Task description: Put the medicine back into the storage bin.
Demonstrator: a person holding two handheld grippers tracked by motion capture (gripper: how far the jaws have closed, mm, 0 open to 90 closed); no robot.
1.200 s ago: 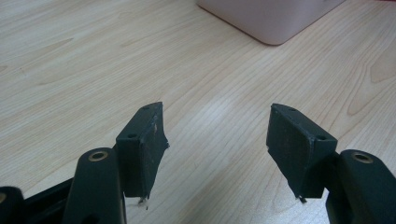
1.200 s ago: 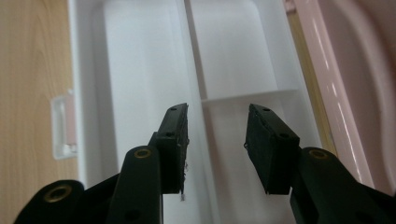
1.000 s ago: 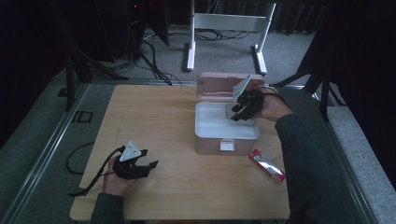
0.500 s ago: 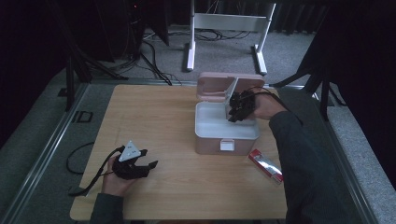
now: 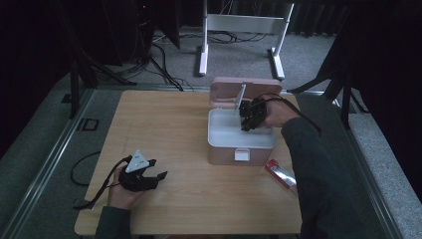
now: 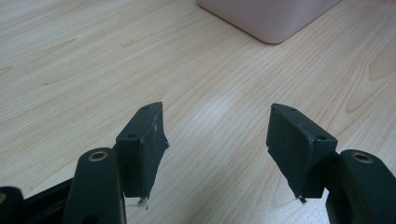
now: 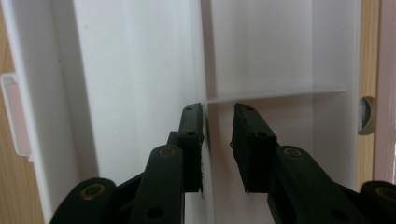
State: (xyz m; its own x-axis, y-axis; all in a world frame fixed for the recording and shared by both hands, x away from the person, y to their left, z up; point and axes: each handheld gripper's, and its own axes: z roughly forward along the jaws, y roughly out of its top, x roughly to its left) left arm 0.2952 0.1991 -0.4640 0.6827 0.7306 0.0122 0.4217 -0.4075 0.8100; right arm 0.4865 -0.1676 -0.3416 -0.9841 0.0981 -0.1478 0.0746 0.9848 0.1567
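pale wood counter [image 5: 179,149] is carrying a white box [image 5: 219,137]; right hand-held gripper [image 7: 218,140] is straddling its thin, stiff, slippery divider [image 7: 203,70], jaws parted; left hand-held gripper [image 6: 217,140] is resting released.

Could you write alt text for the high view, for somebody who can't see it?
Seen from above, a person's right gripper reaches into an open pink lunch box with a white inside, its raised lid behind. The left gripper rests low on the wooden table, jaws apart, far from the box. A small red packet lies beside the box's near right corner.
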